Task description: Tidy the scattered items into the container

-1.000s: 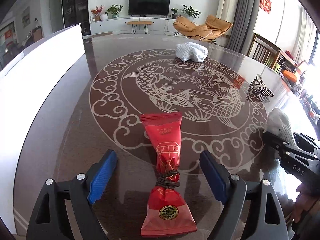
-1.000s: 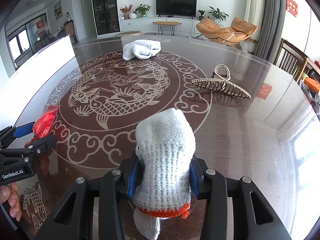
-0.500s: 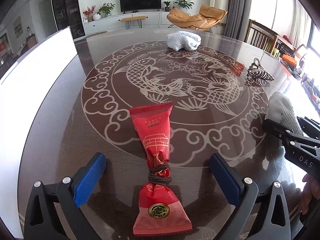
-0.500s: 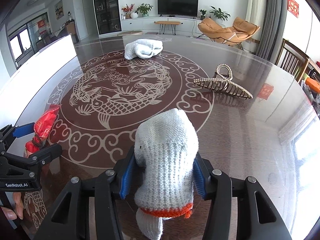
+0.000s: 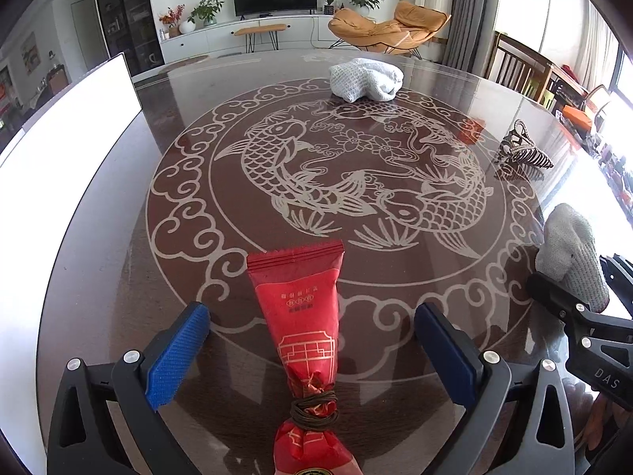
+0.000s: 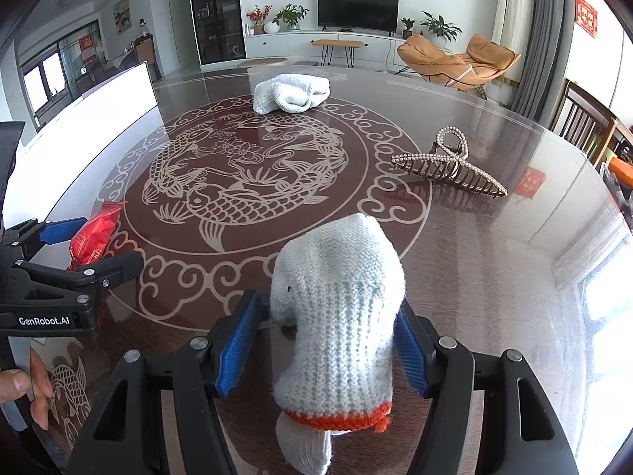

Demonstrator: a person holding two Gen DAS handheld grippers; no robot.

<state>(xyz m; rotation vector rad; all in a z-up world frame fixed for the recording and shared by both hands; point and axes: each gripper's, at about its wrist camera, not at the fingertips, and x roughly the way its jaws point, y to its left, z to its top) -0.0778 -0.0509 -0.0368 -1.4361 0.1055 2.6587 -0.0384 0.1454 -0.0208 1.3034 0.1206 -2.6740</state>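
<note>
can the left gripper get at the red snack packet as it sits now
Probably yes. The left gripper has its jaws wide open with the red snack packet lying flat on the table between them, neither blue pad touching it. Nothing lies in the way.

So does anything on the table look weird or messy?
Nothing is broken or spilled. The red snack packet is pinched in the middle by a dark tie, and the glove, towel and hair claw lie scattered.
</note>
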